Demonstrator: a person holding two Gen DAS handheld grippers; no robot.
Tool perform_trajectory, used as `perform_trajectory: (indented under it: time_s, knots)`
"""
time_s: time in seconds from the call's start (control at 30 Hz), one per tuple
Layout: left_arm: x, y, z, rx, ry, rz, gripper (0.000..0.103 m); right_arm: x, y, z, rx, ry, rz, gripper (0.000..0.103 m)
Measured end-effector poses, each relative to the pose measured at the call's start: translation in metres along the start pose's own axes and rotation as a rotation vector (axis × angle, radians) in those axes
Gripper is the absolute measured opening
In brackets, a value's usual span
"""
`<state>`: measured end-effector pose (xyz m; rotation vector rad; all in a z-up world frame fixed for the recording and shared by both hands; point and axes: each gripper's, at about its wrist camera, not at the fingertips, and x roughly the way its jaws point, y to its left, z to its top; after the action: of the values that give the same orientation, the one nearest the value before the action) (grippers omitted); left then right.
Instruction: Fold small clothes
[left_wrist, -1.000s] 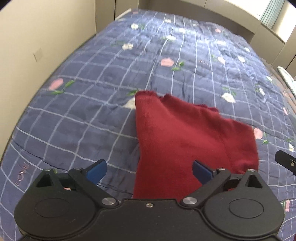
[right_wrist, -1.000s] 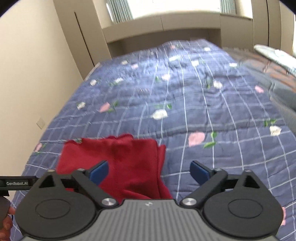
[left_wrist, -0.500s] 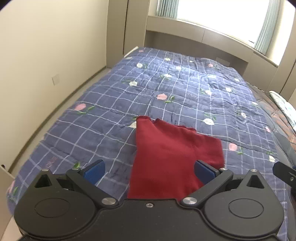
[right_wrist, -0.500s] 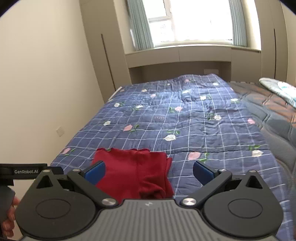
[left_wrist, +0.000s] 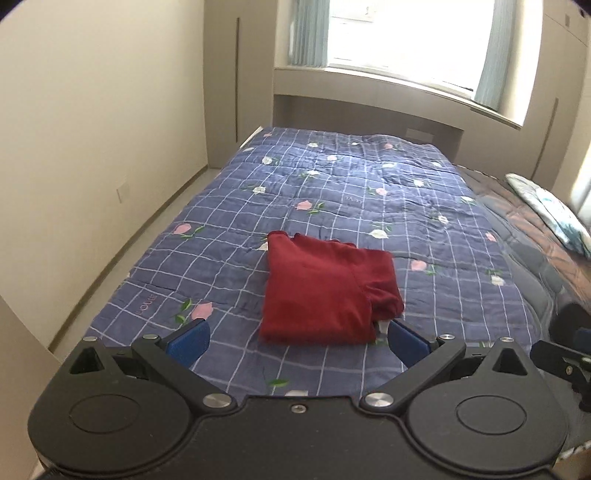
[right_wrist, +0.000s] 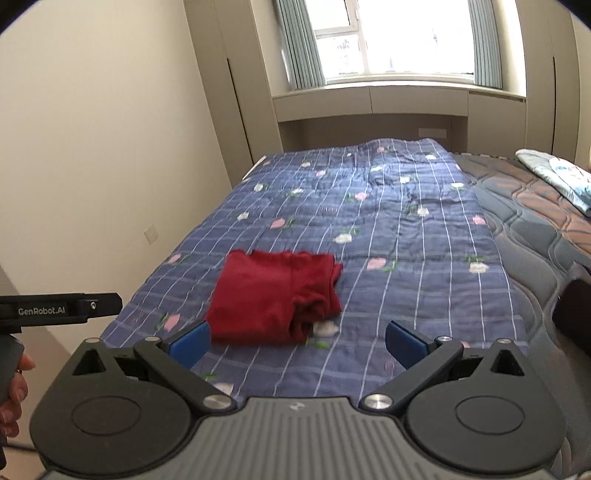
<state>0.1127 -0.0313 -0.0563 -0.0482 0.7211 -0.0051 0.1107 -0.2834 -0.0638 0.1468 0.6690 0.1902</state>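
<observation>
A dark red garment (left_wrist: 325, 291) lies folded into a rough rectangle on the blue checked quilt (left_wrist: 351, 192), near the bed's front end; it also shows in the right wrist view (right_wrist: 273, 295). Its right edge is bunched. My left gripper (left_wrist: 297, 339) is open and empty, held back above the bed's near edge, apart from the garment. My right gripper (right_wrist: 297, 339) is open and empty too, drawn back the same way. The left gripper's body shows at the left edge of the right wrist view (right_wrist: 59, 308).
The quilt (right_wrist: 388, 221) covers the bed's left part; a bare brown and grey mattress (right_wrist: 528, 210) lies to the right with a pale folded cloth (right_wrist: 554, 173) on it. A wall (left_wrist: 92, 129) runs along the left. A window ledge (left_wrist: 369, 103) stands behind.
Both grippers have pulled back and up from the garment, which now looks smaller and lies still. The views have tilted up to take in the window and walls.
</observation>
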Motion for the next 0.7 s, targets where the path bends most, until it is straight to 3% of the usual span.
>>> perform_trajectory:
  time_s: [0.17, 0.3, 0.7]
  knots:
    - [-0.026, -0.003, -0.024, 0.045, 0.003, 0.022, 0.102, -0.021, 0.0, -0.011, 0.014, 0.022, -0.001, 0.103]
    - [-0.04, 0.001, -0.037, 0.023, 0.012, 0.029, 0.102, -0.03, 0.003, -0.014, 0.008, 0.02, 0.001, 0.103]
    - [-0.052, 0.012, -0.048, -0.026, 0.008, 0.041, 0.102, -0.027, 0.013, -0.017, -0.014, 0.038, 0.02, 0.103]
